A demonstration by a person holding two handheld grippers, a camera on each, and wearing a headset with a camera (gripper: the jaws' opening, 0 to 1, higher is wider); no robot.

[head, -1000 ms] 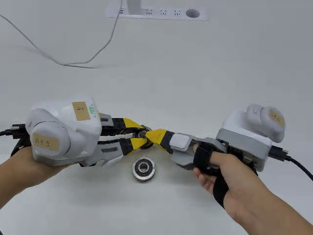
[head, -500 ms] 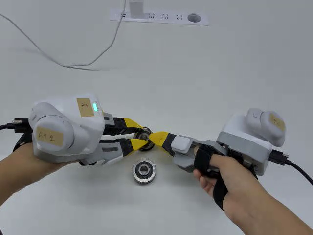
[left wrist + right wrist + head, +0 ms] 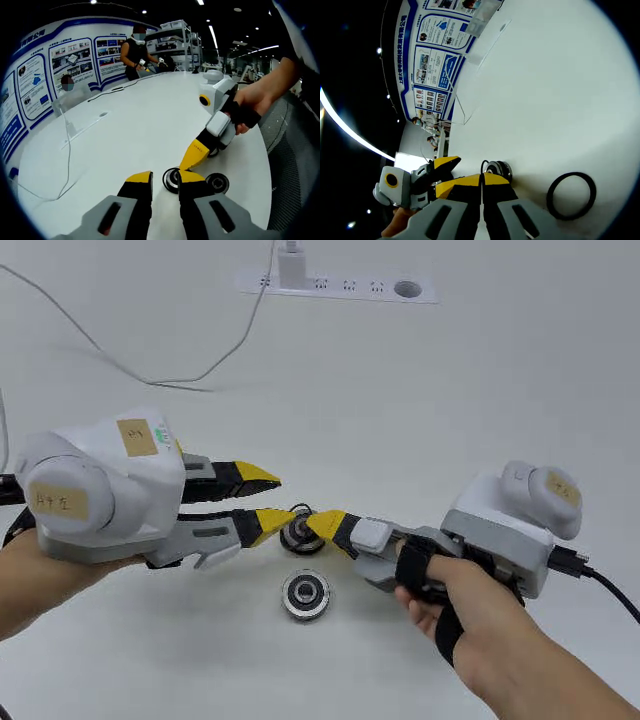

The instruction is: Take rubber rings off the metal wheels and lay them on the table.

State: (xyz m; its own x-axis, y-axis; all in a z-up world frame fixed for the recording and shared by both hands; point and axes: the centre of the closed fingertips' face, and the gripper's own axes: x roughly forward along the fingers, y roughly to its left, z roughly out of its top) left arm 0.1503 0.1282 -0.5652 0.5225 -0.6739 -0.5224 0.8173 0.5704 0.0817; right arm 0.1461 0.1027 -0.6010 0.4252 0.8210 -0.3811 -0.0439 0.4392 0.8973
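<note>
A metal wheel point(image 3: 300, 533) sits on the white tabletop point(image 3: 420, 420) between the yellow tips of both claws, with a second wheel point(image 3: 305, 595) just nearer the person. A loose black rubber ring point(image 3: 571, 195) lies flat on the tabletop near the first wheel. The left claw point(image 3: 265, 498) is spread. The right claw point(image 3: 325, 524) is pressed together at the wheel's rim. Tan stickers point(image 3: 137, 437) on the left claw's body carry handwriting too small to read.

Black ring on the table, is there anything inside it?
Bare white table shows through the ring, which lies flat, apart from the wheel. Whatever is under its band is covered.
</note>
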